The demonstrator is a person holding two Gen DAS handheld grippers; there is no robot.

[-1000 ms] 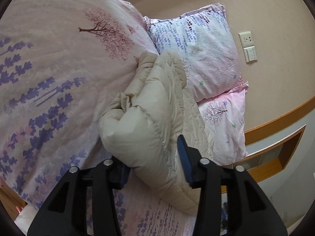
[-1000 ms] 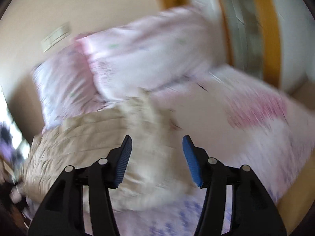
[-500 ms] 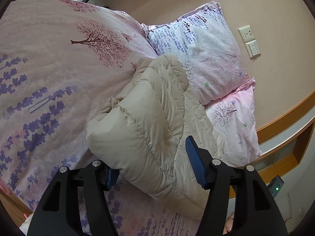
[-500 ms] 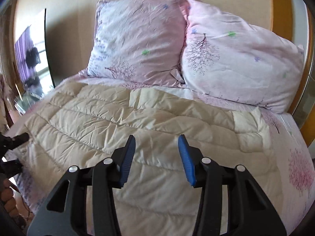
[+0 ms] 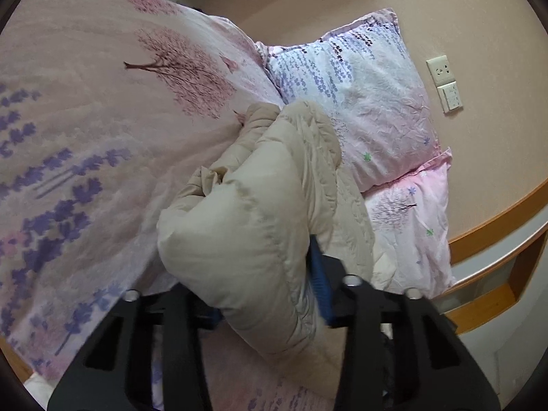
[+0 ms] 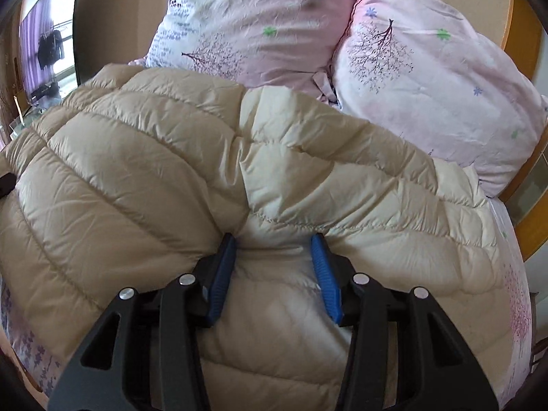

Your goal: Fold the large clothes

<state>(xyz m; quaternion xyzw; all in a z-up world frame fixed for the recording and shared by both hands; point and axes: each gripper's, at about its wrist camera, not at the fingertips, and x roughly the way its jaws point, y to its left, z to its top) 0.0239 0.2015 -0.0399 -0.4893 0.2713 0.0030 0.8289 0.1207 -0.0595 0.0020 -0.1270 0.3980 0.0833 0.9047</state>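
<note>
While my left claw [image 5: 263,274] has just closed on the beige down jacket's [image 5: 239,239] bulky fold, my right claw [image 6: 275,274] pinches a puffed ridge of it.

Pink bedspread [image 5: 102,144] covers the bed, printed with a blossom tree and purple lavender sprigs. At the far end two pillows [image 5: 359,102] lean against the beige wall [image 5: 479,17], side by side and touching, one pale with purple flowers, one pinker [image 5: 411,226]. Two sockets [image 5: 445,84] sit on the wall just beyond them. Wooden trim [image 5: 496,226] runs along the right. Far left, a window with a purple curtain [image 6: 34,30].
</note>
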